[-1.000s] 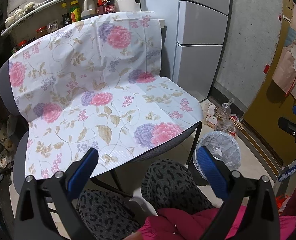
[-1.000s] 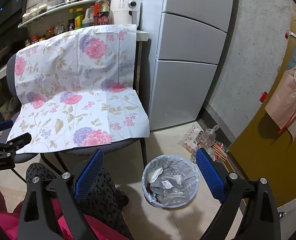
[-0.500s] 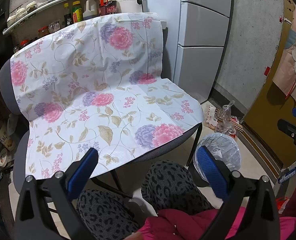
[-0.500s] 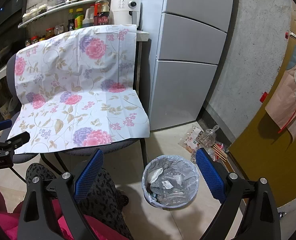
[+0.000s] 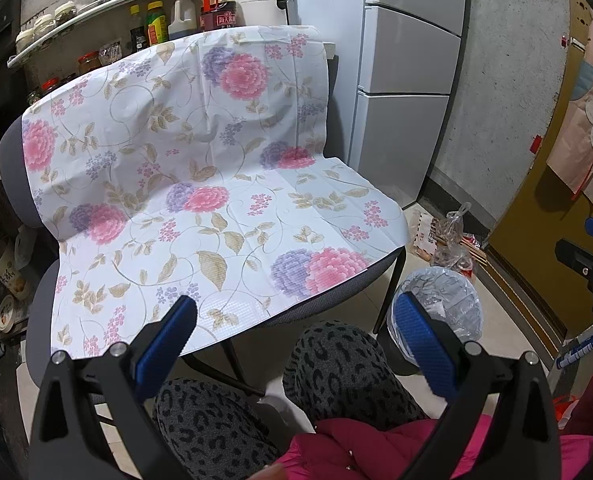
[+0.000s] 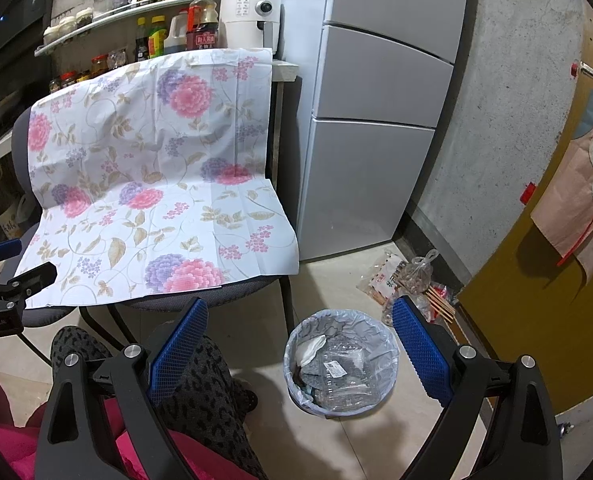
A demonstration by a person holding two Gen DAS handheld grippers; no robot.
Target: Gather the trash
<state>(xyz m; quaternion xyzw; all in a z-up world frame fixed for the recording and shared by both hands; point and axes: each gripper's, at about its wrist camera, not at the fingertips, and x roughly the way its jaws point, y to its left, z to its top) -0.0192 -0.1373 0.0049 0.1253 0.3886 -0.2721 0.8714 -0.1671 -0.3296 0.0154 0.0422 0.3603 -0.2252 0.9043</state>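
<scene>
left gripper (image 5: 296, 332) released, holds nothing | right gripper (image 6: 300, 332) released, holds nothing | lined bin (image 6: 342, 366) on floor holds plastic packaging (image 6: 342, 376), tissue (image 6: 310, 350)

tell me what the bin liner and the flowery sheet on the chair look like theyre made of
Bin liner: thin translucent plastic film, judging by its glossy crinkles and the contents showing through. Flowery sheet: probably a thin plastic or paper-like disposable cover with a matte finish; it holds straight fold creases and a faint embossed grid, unlike woven cloth.

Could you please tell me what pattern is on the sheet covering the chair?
The sheet is white with pink and purple flowers; clearest in the left wrist view.
</scene>
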